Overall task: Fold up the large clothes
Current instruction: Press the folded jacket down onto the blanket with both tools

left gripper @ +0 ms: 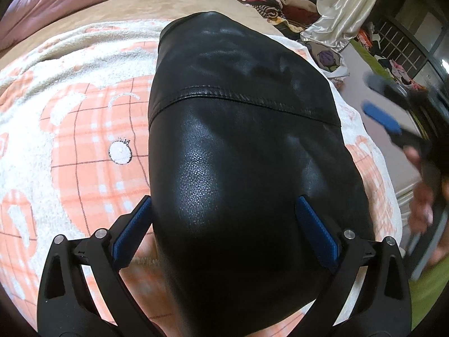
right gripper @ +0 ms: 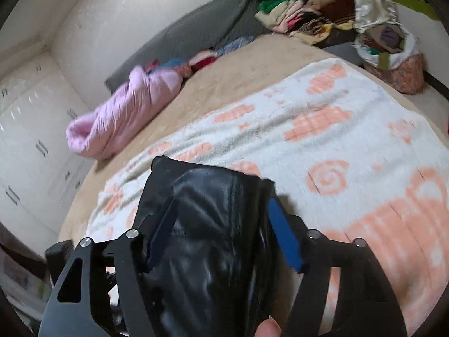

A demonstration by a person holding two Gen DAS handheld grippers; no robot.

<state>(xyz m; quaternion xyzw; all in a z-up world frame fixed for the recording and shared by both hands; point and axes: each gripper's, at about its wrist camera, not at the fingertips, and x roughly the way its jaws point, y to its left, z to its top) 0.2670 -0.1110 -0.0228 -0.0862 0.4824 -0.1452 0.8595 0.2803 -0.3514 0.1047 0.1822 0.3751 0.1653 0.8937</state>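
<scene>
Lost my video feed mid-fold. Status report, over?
Left tongs open, straddling the black leather garment. Right tongs open, same garment between the pads. Garment on the patterned blanket. Nothing blocking.

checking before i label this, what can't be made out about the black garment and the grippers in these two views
- Black leather garment: its near end is cut off by the bottom edge in the left wrist view; type unclear.
- Left gripper: garment fills the jaws; clamped or loose, unclear.
- Right gripper: motion blur hides the grip.
- Right gripper: blurred here.
</scene>
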